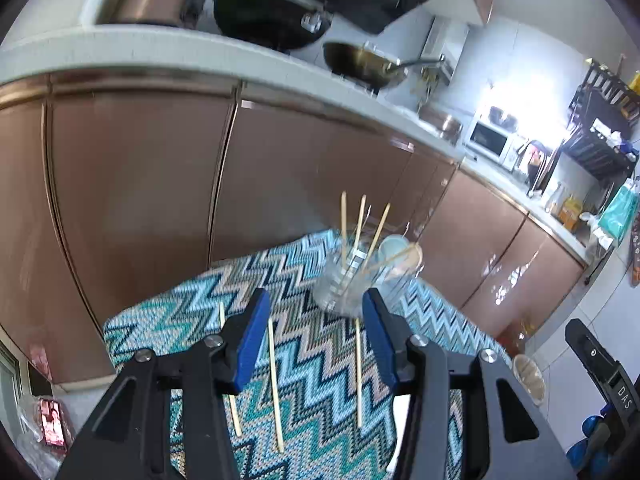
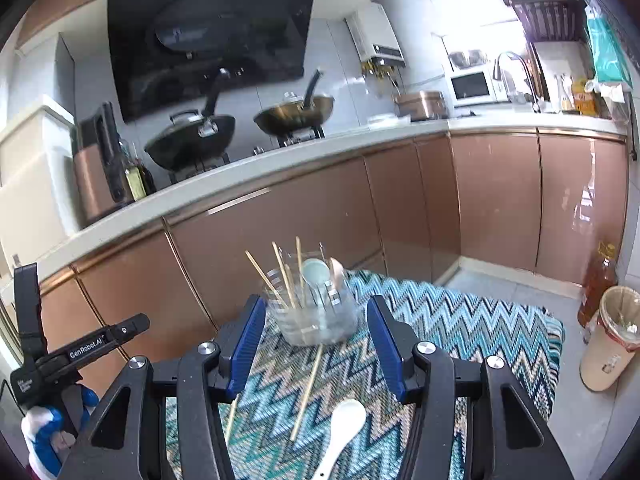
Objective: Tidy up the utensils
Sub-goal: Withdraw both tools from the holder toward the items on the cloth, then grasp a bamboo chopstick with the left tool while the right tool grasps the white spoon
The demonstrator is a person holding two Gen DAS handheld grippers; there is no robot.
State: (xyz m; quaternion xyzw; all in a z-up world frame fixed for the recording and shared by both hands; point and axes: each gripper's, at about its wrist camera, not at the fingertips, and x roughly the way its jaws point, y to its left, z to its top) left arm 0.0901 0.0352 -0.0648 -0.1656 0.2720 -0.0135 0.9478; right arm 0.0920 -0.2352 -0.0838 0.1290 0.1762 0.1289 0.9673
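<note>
1. Where the zigzag cloth [image 1: 320,344] covers the desk, a clear holder [image 2: 316,312] is seen standing upright near its far edge, in front of the copper cabinet doors [image 1: 140,200].
2. Several wooden chopsticks [image 1: 360,224] and two spoons, one pale blue [image 2: 315,270] and one wooden [image 2: 337,270], are held in that holder and lean against its rim.
3. Three loose chopsticks [image 1: 276,384] are seen lying flat on the cloth in the left wrist view, roughly parallel and apart from one another; the one furthest right ends just beside the holder's base.
4. A white spoon [image 2: 344,428] is seen lying on the cloth in the right wrist view, close beside one of the loose chopsticks.
5. The left gripper [image 1: 316,320] is held above the cloth with its blue fingers [image 1: 252,344] apart; nothing is clamped, and one loose chopstick lies on the cloth below the gap.
6. The right gripper [image 2: 316,328] is likewise held with its fingers [image 2: 248,344] apart and empty, the holder framed beyond them and the white spoon on the cloth beneath.
7. A bin [image 2: 612,340] lined with a bag is seen on the floor to the right of the desk.
</note>
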